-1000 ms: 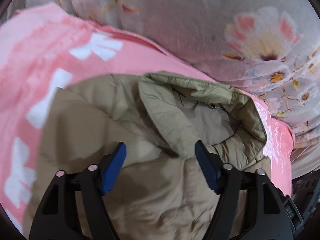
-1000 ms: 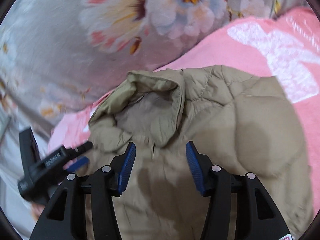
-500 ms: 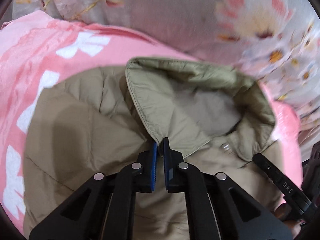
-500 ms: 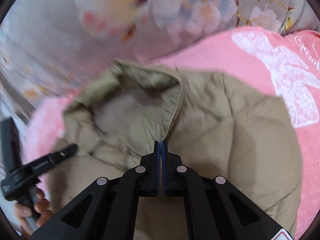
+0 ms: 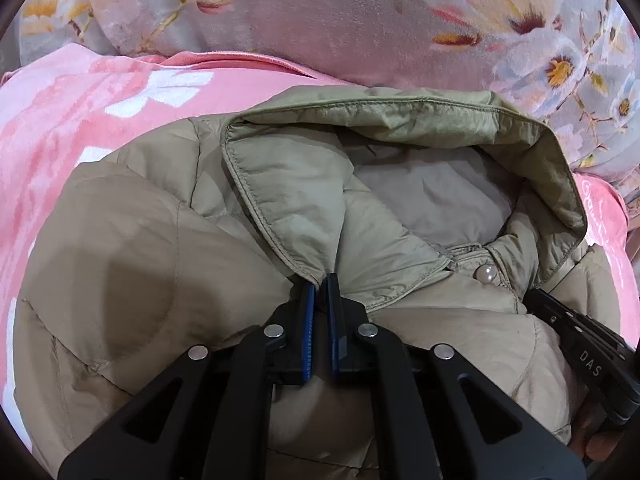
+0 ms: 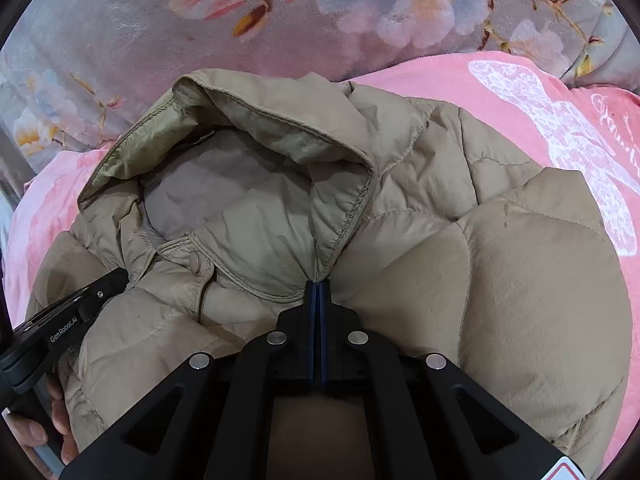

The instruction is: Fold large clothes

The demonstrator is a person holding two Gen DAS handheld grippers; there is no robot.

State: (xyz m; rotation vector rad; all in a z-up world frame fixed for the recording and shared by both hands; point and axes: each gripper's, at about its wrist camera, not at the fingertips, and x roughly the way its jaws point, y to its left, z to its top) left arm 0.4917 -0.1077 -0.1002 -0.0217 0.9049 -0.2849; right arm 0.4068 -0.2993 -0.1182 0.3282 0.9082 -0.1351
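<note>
A tan quilted puffer jacket (image 5: 132, 280) lies on a pink blanket, collar toward the far side; it also shows in the right wrist view (image 6: 500, 280). My left gripper (image 5: 320, 282) is shut on the left collar point (image 5: 312, 240). My right gripper (image 6: 317, 284) is shut on the right collar point (image 6: 336, 220). A pearl snap button (image 5: 486, 272) sits at the neck between the two grips. Each gripper appears at the edge of the other's view, the right one (image 5: 580, 344) and the left one (image 6: 68, 320).
The pink blanket with white prints (image 5: 80, 112) (image 6: 560, 128) covers the surface under the jacket. A grey floral quilt (image 5: 340, 20) (image 6: 280, 20) is bunched up just beyond the collar.
Both grippers were open above the jacket a second ago. They closed on the two collar points and now hold them, nearer to the collar.
</note>
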